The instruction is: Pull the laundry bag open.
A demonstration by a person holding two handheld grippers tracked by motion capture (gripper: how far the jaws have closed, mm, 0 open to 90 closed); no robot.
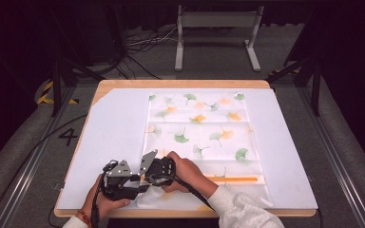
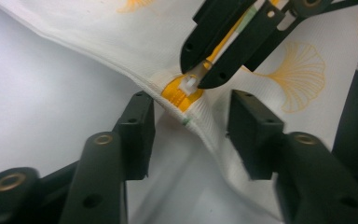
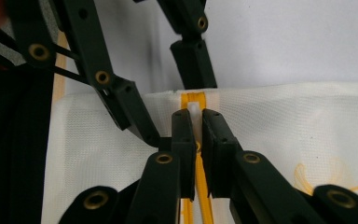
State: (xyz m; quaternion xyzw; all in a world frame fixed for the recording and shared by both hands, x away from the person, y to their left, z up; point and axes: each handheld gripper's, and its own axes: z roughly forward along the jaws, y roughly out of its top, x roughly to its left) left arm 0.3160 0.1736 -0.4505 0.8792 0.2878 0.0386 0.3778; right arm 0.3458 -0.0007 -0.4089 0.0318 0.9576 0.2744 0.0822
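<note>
left gripper (image 1: 148,159), near the front left corner of the desk (image 1: 109,86): its jaws stand apart, released, one on each side of the raised corner of the mesh zipper bag (image 1: 204,137). in the left gripper view (image 2: 191,119) the pads sit either side of the bag's edge with a gap showing on both sides, so they do not press on the fabric. no earlier picture to compare.

white sheet (image 1: 114,137) covers most of the desk top; the bag lies on it, from near the far edge to the front edge, right of centre. the bag is white mesh printed with green and yellow ginkgo leaves. its near left corner is lifted and bunched between the two grippers.

orange zipper (image 1: 233,179) runs along the bag's front edge, parallel to the desk's front edge. its left end (image 2: 182,93) sits at the lifted corner, between the left gripper's jaws and slightly beyond them.

zipper pull (image 2: 189,84), small and whitish, at that left end of the zipper.

right gripper (image 1: 159,173), just right of the left one and almost touching it: clenched on the zipper pull. in the right gripper view (image 3: 196,126) the two pads are nearly together with the pale pull (image 3: 194,114) pinched between them, orange zipper tape running down under the jaws.
</note>
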